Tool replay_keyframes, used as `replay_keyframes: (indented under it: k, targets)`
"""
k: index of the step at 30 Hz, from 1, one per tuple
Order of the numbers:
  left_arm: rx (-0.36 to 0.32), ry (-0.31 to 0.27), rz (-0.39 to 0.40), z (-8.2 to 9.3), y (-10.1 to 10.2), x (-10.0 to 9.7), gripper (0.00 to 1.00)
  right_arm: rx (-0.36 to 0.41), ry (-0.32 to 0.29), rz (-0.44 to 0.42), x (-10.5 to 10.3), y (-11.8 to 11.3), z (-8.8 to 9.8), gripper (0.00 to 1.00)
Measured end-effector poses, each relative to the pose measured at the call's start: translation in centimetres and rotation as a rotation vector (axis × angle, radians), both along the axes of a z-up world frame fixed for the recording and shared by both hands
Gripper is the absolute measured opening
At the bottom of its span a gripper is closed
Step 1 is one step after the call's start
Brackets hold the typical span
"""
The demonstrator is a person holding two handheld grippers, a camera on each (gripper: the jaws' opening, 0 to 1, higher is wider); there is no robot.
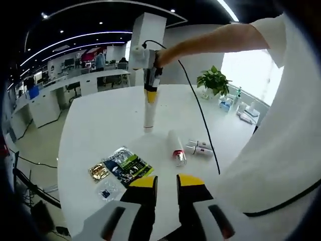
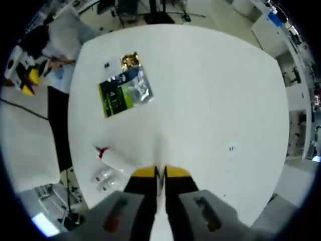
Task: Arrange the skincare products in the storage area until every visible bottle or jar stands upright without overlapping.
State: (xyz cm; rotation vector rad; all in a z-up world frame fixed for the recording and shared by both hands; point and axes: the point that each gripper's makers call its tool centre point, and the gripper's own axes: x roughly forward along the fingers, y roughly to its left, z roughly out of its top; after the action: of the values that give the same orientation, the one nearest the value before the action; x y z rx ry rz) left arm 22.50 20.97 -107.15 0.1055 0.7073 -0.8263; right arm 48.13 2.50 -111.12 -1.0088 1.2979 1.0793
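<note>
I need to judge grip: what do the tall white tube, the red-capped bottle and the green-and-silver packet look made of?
White tube, held upright by the right tool: matte, opaque, probably plastic. Red-capped bottle, lying down: smooth white body, likely plastic; the cap end looks glossy. Green-and-silver packet: flat, with shiny crinkled glints, probably foil or plastic film.

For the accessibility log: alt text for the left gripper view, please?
The right claw holds a white tube upright on a white table. Nearer, a red-capped bottle and two small tubes lie flat beside some packets; the left claw is open.
</note>
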Motion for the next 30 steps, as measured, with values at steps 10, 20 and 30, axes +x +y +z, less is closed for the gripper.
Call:
replay_keyframes:
  k: [10, 20, 30]
  targets:
    - [-0.007, 0.000, 0.022, 0.0, 0.1, -0.1, 0.21, -0.034, -0.003, 0.018, 0.4, -0.6, -0.3, 0.02]
    - [0.006, -0.032, 0.057, 0.2, 0.8, 0.5, 0.23, -0.067, 0.011, 0.023, 0.8, -1.6, -1.1, 0.02]
    - [0.002, -0.020, 0.100, -0.2, 1.3, 0.4, 0.23, -0.078, 0.027, 0.053, 1.1, -0.5, -1.3, 0.02]
